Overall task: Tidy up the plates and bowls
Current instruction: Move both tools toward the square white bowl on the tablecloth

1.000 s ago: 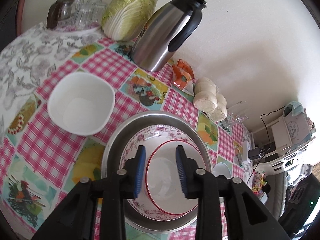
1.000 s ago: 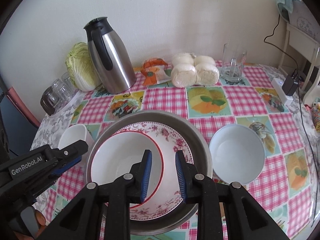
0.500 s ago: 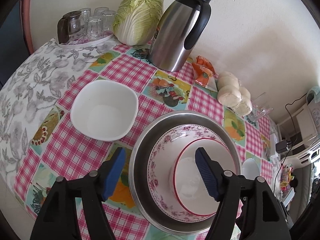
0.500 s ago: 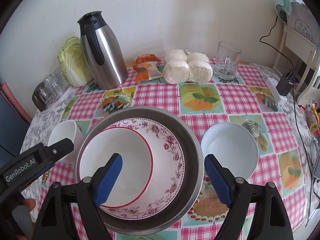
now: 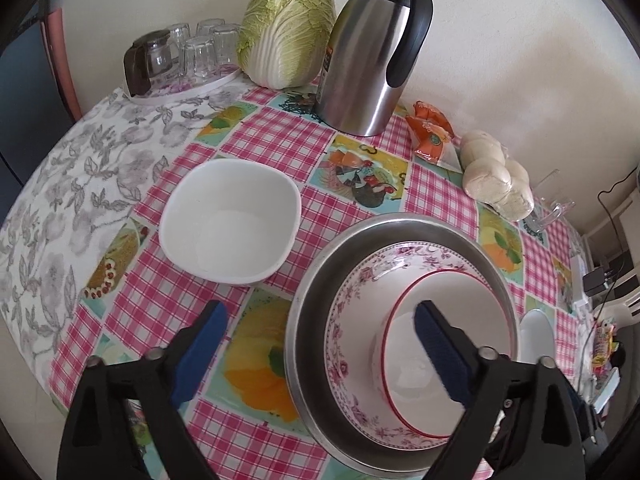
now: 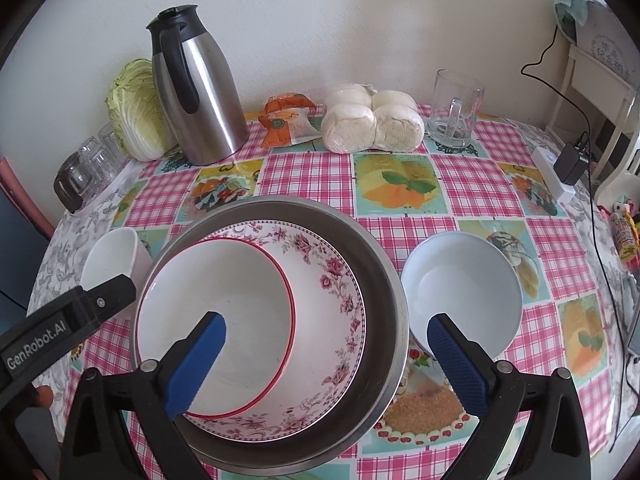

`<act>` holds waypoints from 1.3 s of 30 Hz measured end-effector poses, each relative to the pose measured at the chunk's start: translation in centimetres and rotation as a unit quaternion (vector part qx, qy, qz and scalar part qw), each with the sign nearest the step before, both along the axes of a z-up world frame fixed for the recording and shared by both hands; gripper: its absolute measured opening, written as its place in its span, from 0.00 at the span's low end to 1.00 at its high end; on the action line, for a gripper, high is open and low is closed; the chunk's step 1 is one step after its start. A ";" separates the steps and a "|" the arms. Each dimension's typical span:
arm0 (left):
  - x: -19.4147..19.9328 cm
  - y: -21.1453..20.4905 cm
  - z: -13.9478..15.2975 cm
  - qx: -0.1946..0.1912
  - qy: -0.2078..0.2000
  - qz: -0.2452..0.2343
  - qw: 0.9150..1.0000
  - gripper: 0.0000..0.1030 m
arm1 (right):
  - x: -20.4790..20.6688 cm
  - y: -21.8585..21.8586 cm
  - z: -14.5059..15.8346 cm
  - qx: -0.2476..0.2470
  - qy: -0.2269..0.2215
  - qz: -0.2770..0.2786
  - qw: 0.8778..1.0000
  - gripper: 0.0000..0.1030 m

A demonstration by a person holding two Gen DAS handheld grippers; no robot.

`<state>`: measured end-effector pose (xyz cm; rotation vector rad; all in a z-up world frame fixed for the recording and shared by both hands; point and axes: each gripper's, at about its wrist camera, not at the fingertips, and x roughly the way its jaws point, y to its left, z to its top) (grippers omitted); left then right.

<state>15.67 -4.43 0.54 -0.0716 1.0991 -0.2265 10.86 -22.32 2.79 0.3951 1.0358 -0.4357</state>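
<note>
Both grippers spread wide, holding nothing: left gripper (image 5: 320, 332), right gripper (image 6: 326, 340). Red-rimmed bowl (image 6: 216, 320) nested in floral bowl (image 6: 332, 280) inside steel basin (image 6: 384, 272). Square white bowl (image 5: 230, 220) left of basin, round white bowl (image 6: 462, 288) right.

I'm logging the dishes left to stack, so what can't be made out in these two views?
- Pale blue bowl, left wrist view: only a sliver; the steel basin hides it.
- Square white bowl, right wrist view: partly behind the basin and left claw.
- Basin's near rim, both views: cut by the frame edge.
</note>
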 end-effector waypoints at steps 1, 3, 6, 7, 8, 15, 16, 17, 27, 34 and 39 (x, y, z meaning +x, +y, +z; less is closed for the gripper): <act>-0.1 -0.1 0.1 0.009 -0.007 0.000 1.000 0.96 | 0.0 0.0 0.0 0.000 0.001 -0.001 1.000 1.00; -0.1 -0.1 0.2 0.021 -0.014 0.001 1.000 0.96 | 0.0 -0.1 -0.1 0.001 0.003 -0.002 1.000 1.00; 0.0 -0.1 0.3 0.022 -0.014 0.000 1.000 0.97 | 0.0 -0.2 -0.3 0.002 0.005 -0.003 1.000 1.00; 0.0 0.0 0.3 0.024 -0.015 0.000 1.000 0.97 | -0.1 -0.3 -0.3 0.002 0.006 -0.004 1.000 1.00; 0.0 -0.1 0.4 0.025 -0.015 -0.001 1.000 0.97 | -0.1 -0.3 -0.3 0.002 0.007 -0.005 1.000 1.00; -0.2 -0.2 1.1 0.028 -0.026 -0.009 0.999 0.97 | -0.2 -0.2 0.1 -0.001 0.003 -0.003 1.000 1.00; -0.2 -0.2 1.2 0.028 -0.027 -0.009 0.999 0.97 | -0.2 -0.2 0.2 0.000 0.001 -0.002 1.000 1.00; -0.2 -0.1 1.4 0.027 -0.028 -0.009 0.999 0.97 | -0.3 -0.1 0.4 0.001 -0.001 -0.001 1.000 1.00; -0.1 1.9 3.2 0.037 -0.054 0.008 0.998 0.97 | -0.1 1.3 1.8 -0.007 -0.016 0.014 1.000 1.00; 0.3 3.9 3.8 0.039 -0.061 0.025 0.997 0.97 | 0.2 2.7 1.8 -0.012 -0.017 0.023 1.000 1.00; 0.8 5.3 4.0 0.040 -0.063 0.033 0.997 0.97 | 0.2 3.7 2.6 -0.014 -0.045 0.026 0.999 1.00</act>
